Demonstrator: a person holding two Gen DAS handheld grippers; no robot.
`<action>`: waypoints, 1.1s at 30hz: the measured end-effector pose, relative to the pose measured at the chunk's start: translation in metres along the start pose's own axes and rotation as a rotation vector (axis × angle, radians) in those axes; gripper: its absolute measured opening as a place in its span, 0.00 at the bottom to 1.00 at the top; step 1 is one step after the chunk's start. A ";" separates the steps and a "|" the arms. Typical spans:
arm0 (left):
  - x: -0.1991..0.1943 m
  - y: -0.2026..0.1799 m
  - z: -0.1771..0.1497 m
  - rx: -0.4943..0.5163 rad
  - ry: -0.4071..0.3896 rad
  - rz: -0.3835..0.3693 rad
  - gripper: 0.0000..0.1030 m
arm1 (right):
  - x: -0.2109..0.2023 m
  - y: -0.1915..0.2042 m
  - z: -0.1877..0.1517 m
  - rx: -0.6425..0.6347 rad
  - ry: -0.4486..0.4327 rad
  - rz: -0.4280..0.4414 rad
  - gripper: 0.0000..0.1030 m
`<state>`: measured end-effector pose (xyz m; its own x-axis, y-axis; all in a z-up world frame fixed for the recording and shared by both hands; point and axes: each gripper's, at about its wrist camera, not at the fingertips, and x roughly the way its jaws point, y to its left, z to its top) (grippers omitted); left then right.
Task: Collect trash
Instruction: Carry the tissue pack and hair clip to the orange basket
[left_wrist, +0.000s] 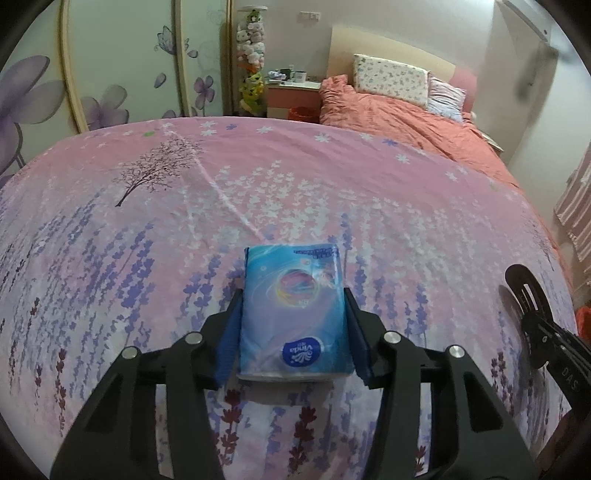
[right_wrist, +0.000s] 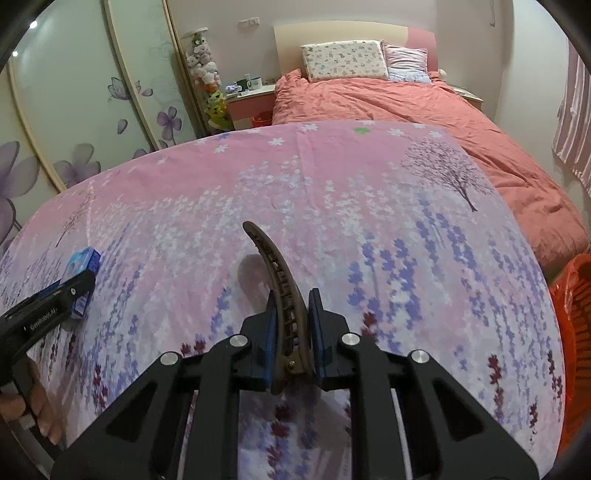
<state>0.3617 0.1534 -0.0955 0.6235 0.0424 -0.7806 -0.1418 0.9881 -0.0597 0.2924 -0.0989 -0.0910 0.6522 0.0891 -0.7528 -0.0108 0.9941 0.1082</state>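
With my left hand-held gripper (left_wrist: 293, 325) clamped on the tissue pack (left_wrist: 293, 310) and the right hand-held gripper (right_wrist: 291, 325) clamped on the hair clip (right_wrist: 280, 295), pickup looks complete; next, carry both to the orange basket (right_wrist: 576, 332).

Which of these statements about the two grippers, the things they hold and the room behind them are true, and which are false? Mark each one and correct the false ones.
1. The left gripper grips a blue tissue pack. True.
2. The right gripper is empty. False: its jaws are shut on a brown hair clip.
3. The hair clip is straight. False: it curves away to the left toward its far tip.
4. An orange basket stands at the right edge of the right wrist view. True.
5. The pink flowered cloth covers the surface under both grippers. True.
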 end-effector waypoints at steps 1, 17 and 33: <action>-0.001 0.001 -0.001 0.002 0.000 -0.001 0.48 | -0.002 -0.003 -0.002 0.006 -0.001 0.001 0.16; -0.079 -0.031 -0.008 0.067 -0.095 -0.051 0.48 | -0.087 -0.037 -0.003 0.077 -0.106 0.009 0.16; -0.186 -0.149 -0.022 0.228 -0.197 -0.232 0.48 | -0.180 -0.106 -0.023 0.160 -0.235 -0.048 0.16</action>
<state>0.2495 -0.0051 0.0449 0.7578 -0.1804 -0.6271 0.1813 0.9814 -0.0632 0.1592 -0.2188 0.0182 0.8070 0.0065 -0.5905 0.1320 0.9727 0.1911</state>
